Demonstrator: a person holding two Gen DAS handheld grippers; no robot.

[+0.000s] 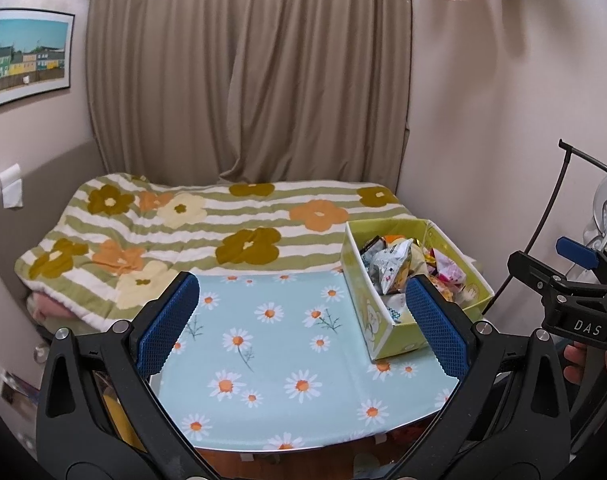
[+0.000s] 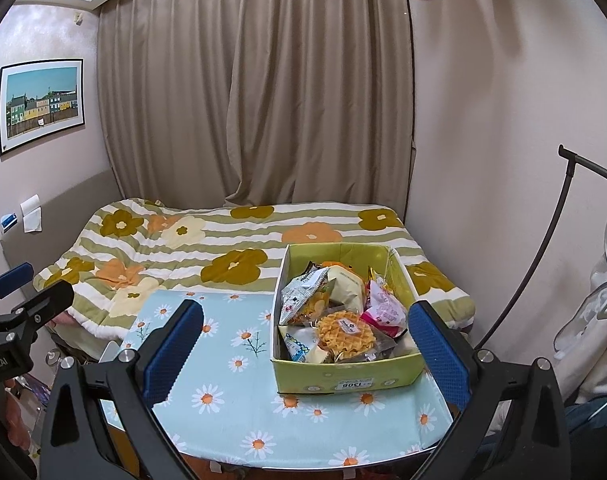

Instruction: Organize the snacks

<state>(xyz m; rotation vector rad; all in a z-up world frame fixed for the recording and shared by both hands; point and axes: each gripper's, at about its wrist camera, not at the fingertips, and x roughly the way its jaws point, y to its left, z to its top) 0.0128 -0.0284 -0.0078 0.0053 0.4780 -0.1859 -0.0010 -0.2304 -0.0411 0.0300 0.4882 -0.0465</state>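
Observation:
A yellow-green cardboard box (image 2: 345,378) full of wrapped snacks stands on the right part of a small table with a light blue daisy cloth (image 2: 223,392). A round waffle pack (image 2: 345,334), a pink pack (image 2: 383,312) and a grey-white pack (image 2: 303,296) lie on top. The box also shows in the left wrist view (image 1: 377,332). My left gripper (image 1: 303,320) is open and empty above the table's middle. My right gripper (image 2: 305,350) is open and empty, held in front of the box. Each gripper shows at the edge of the other's view.
A bed with a striped flower quilt (image 2: 223,248) lies behind the table. A beige curtain (image 2: 255,100) hangs at the back. A black curved rack (image 2: 551,240) with white clothes stands at the right wall. A framed picture (image 2: 41,106) hangs on the left wall.

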